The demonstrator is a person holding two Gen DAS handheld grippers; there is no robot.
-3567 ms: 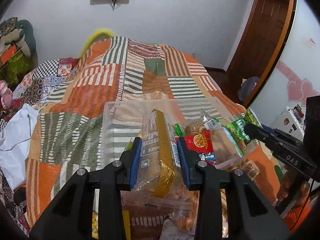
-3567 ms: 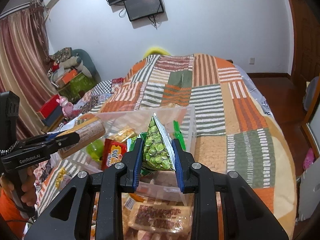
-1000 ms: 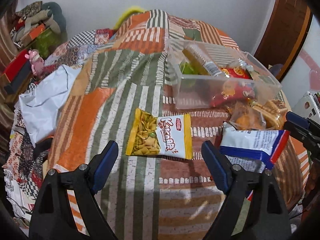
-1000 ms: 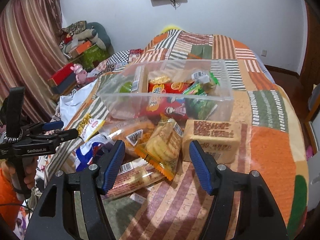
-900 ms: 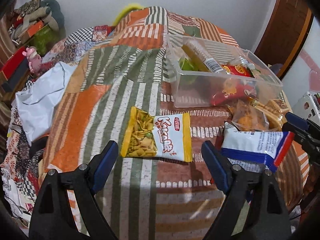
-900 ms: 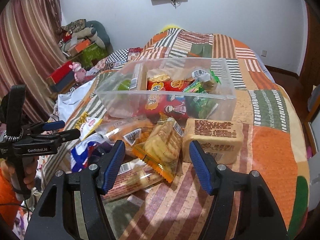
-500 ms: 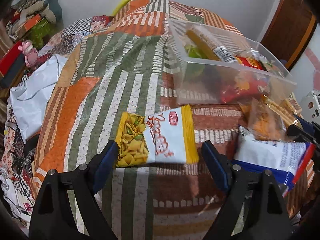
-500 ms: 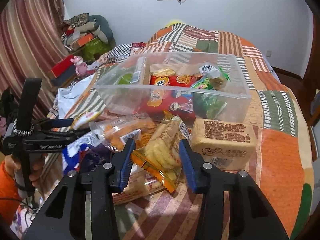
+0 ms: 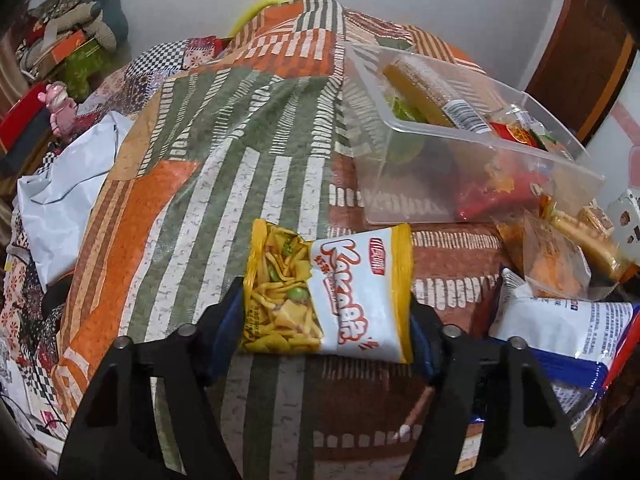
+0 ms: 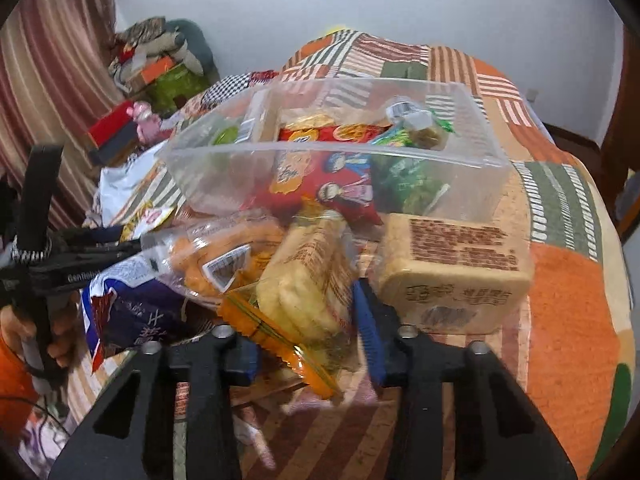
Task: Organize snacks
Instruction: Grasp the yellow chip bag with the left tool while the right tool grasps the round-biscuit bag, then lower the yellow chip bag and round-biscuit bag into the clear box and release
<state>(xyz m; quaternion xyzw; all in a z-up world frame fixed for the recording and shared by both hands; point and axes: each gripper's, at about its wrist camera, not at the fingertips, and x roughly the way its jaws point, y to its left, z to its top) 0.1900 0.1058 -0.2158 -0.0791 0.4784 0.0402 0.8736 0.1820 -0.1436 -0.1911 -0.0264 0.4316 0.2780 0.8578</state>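
A yellow and white snack bag (image 9: 326,294) lies on the quilt between the blue pads of my left gripper (image 9: 326,326), whose jaws stand at the bag's two ends. My right gripper (image 10: 306,330) has its jaws against both sides of a clear packet of pale biscuits with an orange edge (image 10: 308,280). A clear plastic bin (image 10: 460,160) behind holds a red snack bag (image 10: 320,188), a green pea bag (image 10: 408,176) and a long biscuit pack (image 9: 428,92). The bin also shows in the left wrist view (image 9: 400,184).
Loose on the patchwork quilt (image 9: 200,200): a tan biscuit block (image 10: 452,272), a clear bag of orange snacks (image 10: 224,256), a blue and white bag (image 9: 560,328). My left gripper shows at the left of the right wrist view (image 10: 80,252). A white plastic sheet (image 9: 64,196) lies left.
Both grippers have moved forward and down onto the snacks and narrowed. The left now brackets the yellow and white bag; the right has closed in on the biscuit packet.
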